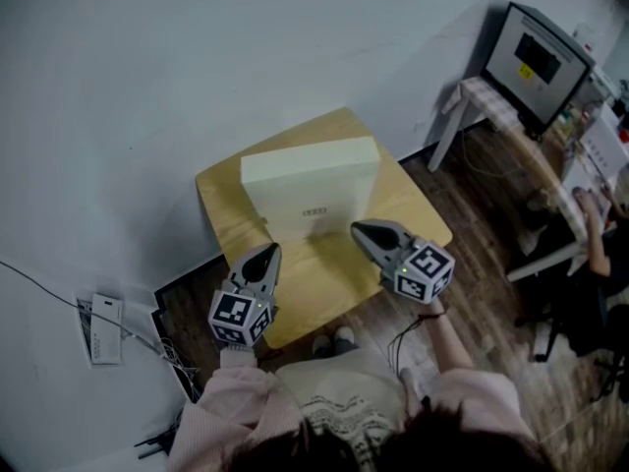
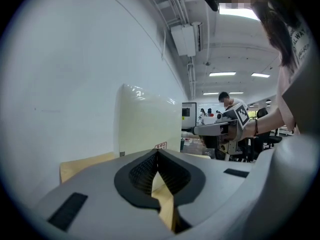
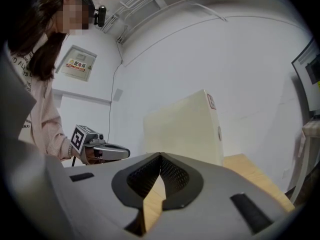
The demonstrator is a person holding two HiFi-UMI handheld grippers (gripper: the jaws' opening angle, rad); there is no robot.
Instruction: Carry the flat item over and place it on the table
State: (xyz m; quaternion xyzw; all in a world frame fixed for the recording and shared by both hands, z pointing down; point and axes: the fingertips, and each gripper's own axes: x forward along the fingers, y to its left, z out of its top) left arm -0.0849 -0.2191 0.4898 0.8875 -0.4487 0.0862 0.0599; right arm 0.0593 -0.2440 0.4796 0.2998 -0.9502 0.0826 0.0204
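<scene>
The worktop (image 1: 324,273) stands hard against the white wall (image 1: 147,87), which probably serves as a backstop. The box (image 1: 310,190) stands on it toward the back, upright on one long edge (whether it leans on the wall I cannot tell). Its long axis runs side to side along the wall, and its broad face with a small label looks out at the person. The left gripper (image 1: 269,251) and right gripper (image 1: 357,230) hover over the near half, one before each end of the box and apart from it. Both pairs of fingers (image 2: 142,173) are pressed together with nothing between them, so neither grips the box.
</scene>
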